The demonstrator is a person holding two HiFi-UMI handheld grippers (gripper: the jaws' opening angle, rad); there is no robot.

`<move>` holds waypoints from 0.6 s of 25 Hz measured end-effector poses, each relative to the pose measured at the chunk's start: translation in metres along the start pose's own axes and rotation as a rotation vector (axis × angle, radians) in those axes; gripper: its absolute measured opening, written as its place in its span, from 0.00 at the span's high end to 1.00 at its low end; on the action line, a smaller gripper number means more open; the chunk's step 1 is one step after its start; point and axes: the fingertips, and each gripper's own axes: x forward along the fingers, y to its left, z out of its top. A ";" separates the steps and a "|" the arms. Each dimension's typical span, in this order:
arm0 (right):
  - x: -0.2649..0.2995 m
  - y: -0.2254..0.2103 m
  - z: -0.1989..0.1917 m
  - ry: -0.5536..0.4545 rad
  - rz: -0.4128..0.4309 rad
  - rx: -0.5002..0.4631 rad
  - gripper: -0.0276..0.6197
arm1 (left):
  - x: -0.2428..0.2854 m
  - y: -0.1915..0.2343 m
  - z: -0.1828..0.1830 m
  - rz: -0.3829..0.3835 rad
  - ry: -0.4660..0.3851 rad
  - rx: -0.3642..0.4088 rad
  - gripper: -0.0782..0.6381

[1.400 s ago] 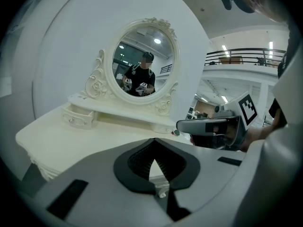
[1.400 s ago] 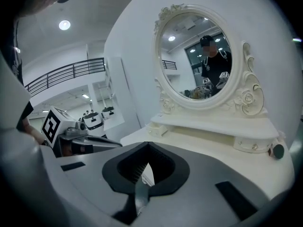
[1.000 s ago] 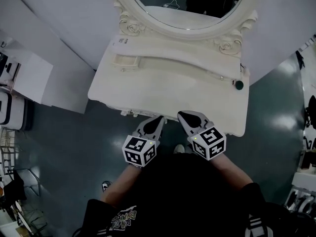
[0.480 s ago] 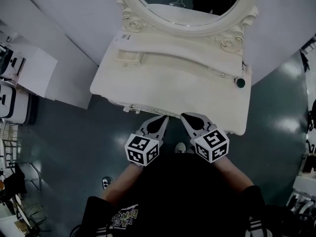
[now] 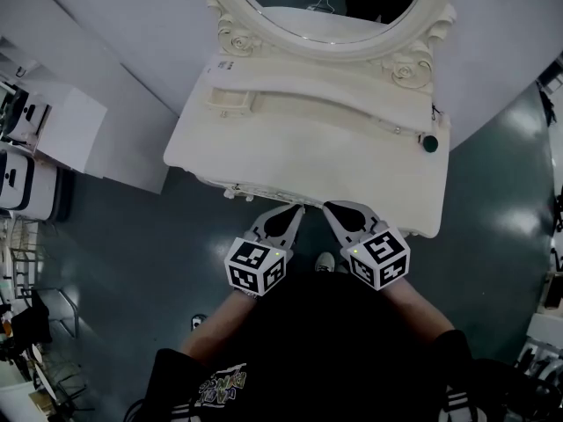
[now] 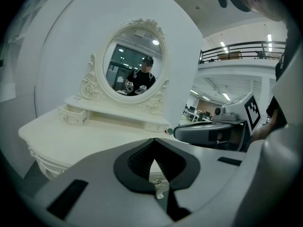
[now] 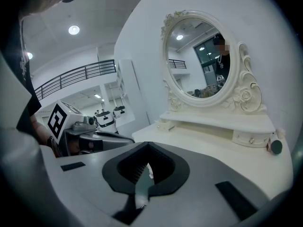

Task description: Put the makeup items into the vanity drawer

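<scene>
A cream vanity table [image 5: 290,161] with an oval mirror [image 5: 339,7] stands in front of me. The one small item I see on it is a dark green round piece [image 5: 429,144] at its right end, also visible in the right gripper view [image 7: 276,147] and, tiny, in the left gripper view [image 6: 169,131]. My left gripper [image 5: 293,211] and right gripper [image 5: 332,209] hover side by side just off the table's front edge, both shut and holding nothing. The front drawer with small knobs [image 5: 230,193] looks closed.
Small drawers sit on the raised shelf at the left [image 5: 220,102] and the right [image 7: 251,137]. White cabinets [image 5: 62,130] stand at the left on the dark floor [image 5: 132,236]. The person's shoes [image 5: 325,260] show below the table edge.
Both grippers stay shut and keep their place in front of the vanity. The head view has drifted slightly, nothing else moved.
</scene>
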 end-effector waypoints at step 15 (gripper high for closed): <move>0.000 -0.005 0.003 -0.007 0.005 -0.001 0.91 | 0.003 -0.001 0.005 0.009 -0.008 0.007 0.89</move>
